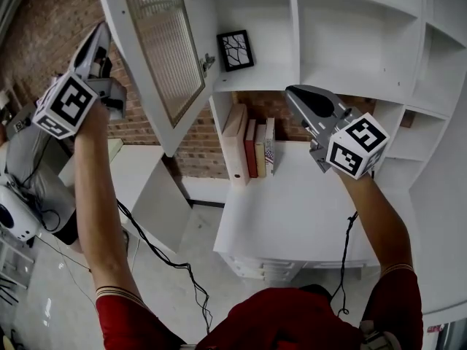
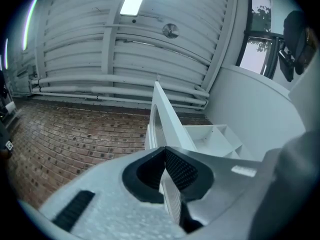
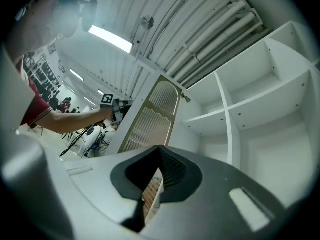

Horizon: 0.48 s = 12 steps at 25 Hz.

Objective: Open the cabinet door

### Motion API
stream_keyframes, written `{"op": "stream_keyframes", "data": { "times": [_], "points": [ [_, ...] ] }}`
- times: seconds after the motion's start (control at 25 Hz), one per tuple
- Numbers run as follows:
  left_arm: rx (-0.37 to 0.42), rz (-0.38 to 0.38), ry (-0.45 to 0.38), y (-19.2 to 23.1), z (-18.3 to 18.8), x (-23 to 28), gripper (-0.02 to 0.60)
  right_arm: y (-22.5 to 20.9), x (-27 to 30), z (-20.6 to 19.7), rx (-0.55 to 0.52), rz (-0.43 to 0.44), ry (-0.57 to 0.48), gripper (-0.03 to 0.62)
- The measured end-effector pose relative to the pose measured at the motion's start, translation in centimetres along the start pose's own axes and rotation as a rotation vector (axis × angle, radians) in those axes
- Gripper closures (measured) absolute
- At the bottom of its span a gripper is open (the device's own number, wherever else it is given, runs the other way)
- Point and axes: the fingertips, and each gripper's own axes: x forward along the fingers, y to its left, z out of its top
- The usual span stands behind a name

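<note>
The white cabinet door (image 1: 164, 49) with its ribbed glass panel stands swung wide open to the left of the shelf unit (image 1: 350, 42). My left gripper (image 1: 101, 31) is raised at the door's outer edge, its jaws closed tip to tip. In the left gripper view the door (image 2: 167, 114) shows edge-on just beyond the left gripper (image 2: 164, 151), with nothing between the pads. My right gripper (image 1: 292, 92) hovers before the open shelves, also shut and empty. In the right gripper view the right gripper (image 3: 160, 150) faces the door (image 3: 150, 119) and its small knob (image 3: 186, 98).
A framed picture (image 1: 235, 49) stands on the exposed shelf. Several books (image 1: 252, 148) lean at the back of the white desk (image 1: 306, 210) below. Cables (image 1: 168, 261) trail over the floor at the left, beside a brick wall (image 1: 44, 35).
</note>
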Motion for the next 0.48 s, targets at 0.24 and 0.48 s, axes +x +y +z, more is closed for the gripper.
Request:
{"op": "stream_keyframes", "data": {
  "times": [0.24,0.48],
  "points": [
    [0.007,0.040,-0.011,0.2,-0.1,-1.1,0.574,0.0,-0.9,0.3,-0.011,-0.014,0.019,0.582],
    [0.058,0.055,-0.043,-2.9,0.8,-3.3,0.574,-0.9,-1.7,1.7,-0.009,-0.002,-0.001,0.582]
  ]
}}
